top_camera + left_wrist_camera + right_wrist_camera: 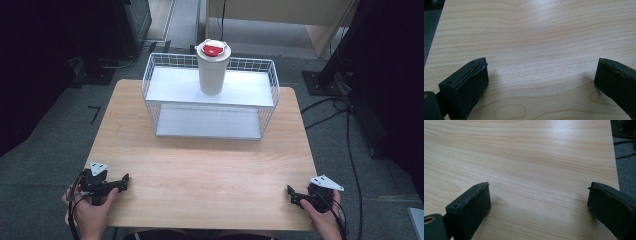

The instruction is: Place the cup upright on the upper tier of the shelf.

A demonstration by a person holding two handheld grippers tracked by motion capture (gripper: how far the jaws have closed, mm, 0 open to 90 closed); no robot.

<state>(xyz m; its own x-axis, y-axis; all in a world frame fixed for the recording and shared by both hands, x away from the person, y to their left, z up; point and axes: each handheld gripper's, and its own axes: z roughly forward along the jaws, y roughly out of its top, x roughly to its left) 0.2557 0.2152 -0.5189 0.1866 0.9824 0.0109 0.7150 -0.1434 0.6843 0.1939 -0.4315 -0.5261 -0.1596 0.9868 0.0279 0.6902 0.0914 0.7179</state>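
High view: a wooden table (200, 170) is being shown from above. A white wire rack (210, 97) is being carried at the middle of the table's far edge, with two white shelves. A white cup (213, 67) with a red-and-white lid is standing upright on the upper shelf, near the rack's far side. The left gripper (120, 184) is being held at the table's near left corner, and the right gripper (292, 194) at the near right corner, each in a hand; both are being kept well apart from the rack and cup.

Left gripper view: the left gripper (541, 75) is being presented with its jaws spread wide over bare wood, nothing being pinched.

Right gripper view: the right gripper (539, 197) is being presented likewise, jaws spread wide, with the table's edge and grey floor at the right.
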